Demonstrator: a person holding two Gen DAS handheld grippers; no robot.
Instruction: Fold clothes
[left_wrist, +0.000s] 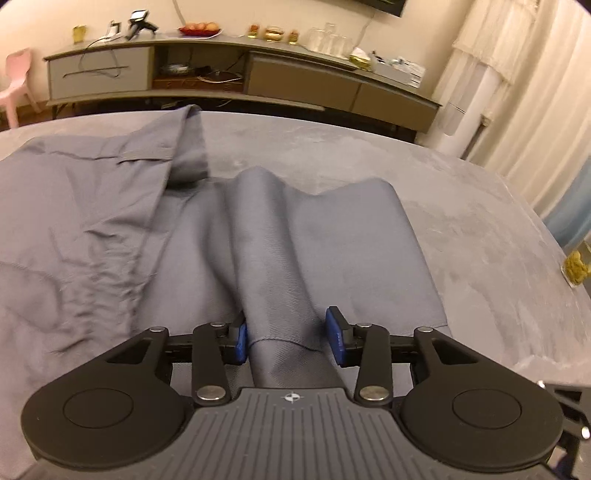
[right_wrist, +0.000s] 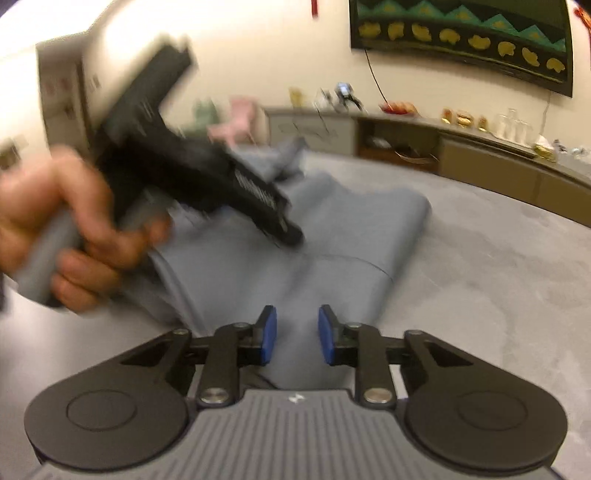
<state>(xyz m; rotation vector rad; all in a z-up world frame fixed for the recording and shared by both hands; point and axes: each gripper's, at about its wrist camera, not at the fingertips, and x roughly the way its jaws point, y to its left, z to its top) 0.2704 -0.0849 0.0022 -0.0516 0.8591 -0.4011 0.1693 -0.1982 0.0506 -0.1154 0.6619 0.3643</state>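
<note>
1. Between left gripper (left_wrist: 288, 341) fingers: raised ridge of grey garment (left_wrist: 155, 229), fingers spread, not pinching yet.
2. Ridge runs straight away from fingers; rest lies left on counter (left_wrist: 480, 229).
3. Right gripper (right_wrist: 297, 334) spread, holding nothing, just above the near cloth edge.

Cream wall (left_wrist: 258, 14); long grey sideboard (left_wrist: 303, 79); pale curtains (left_wrist: 535, 92); pink chair (left_wrist: 16, 81).
</note>
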